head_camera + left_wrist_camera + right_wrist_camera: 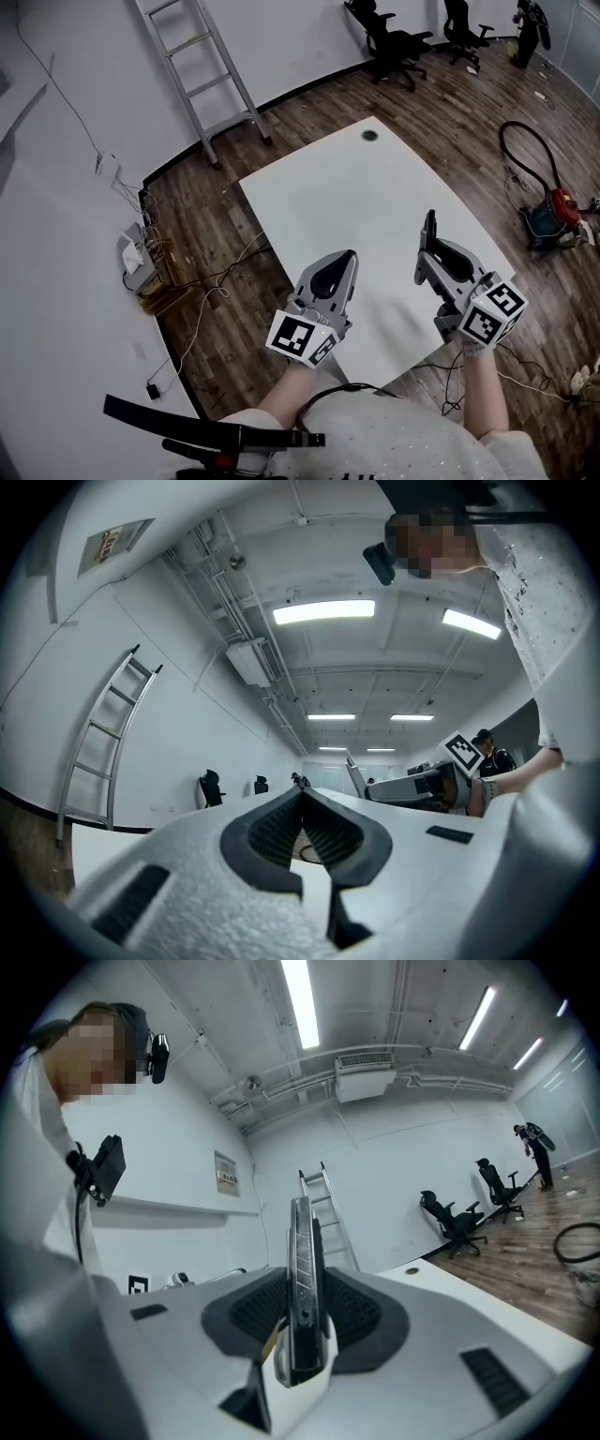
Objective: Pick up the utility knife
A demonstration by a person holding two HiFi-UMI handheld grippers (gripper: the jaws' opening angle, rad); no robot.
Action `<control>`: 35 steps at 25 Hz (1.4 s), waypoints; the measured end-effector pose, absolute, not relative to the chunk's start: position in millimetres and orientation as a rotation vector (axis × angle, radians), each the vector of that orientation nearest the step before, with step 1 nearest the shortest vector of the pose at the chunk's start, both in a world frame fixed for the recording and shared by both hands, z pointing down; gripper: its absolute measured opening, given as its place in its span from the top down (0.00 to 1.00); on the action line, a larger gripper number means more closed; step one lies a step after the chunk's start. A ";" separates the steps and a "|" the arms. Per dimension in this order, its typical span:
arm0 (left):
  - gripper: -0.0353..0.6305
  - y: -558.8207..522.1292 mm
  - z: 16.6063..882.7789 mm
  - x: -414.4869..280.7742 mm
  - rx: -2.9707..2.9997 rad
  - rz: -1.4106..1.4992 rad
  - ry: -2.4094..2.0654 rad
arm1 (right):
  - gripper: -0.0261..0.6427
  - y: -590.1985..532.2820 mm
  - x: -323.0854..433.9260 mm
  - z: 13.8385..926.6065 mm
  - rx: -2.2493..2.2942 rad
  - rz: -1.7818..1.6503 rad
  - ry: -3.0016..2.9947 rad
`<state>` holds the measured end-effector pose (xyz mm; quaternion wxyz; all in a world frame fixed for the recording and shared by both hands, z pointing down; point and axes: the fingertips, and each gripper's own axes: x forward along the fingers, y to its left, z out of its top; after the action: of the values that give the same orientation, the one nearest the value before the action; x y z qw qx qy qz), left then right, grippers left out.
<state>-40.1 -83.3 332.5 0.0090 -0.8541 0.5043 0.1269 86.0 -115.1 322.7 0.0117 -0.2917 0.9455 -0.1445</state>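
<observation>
The person's shirt [394, 436] is filling the bottom of the head view, with both grippers reaching out over the table's [356, 187] near edge. The right gripper [427, 264] is pinching the knife [430, 228] between its pads, holding it in the air above the near right corner. The knife is standing on edge and sticking out past the fingertips (its segmented blade is facing the right gripper view's camera). The left gripper [347, 267] is hovering just beside it, its jaws pressed together on nothing. A ladder [202, 66] is standing on the floor [216, 234] beyond the far left corner.
</observation>
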 end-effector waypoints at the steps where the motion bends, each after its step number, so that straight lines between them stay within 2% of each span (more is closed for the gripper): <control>1: 0.94 -83.0 330.6 -41.4 -2.666 0.402 1.577 | 0.76 -114.0 84.9 319.9 -0.904 -0.445 2.945; 22: 0.94 -82.1 326.6 -22.5 -2.697 0.405 1.546 | 0.76 -98.9 99.1 335.6 -0.954 -0.494 2.856; 35: 0.94 -67.2 332.5 -21.3 -2.711 0.426 1.573 | 0.76 -88.9 98.2 310.3 -0.951 -0.437 2.842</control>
<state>-21.3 -67.2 332.5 -0.0106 -0.8570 0.4972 0.1348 98.2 -88.9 310.3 0.0564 -0.3135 0.9369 -0.1442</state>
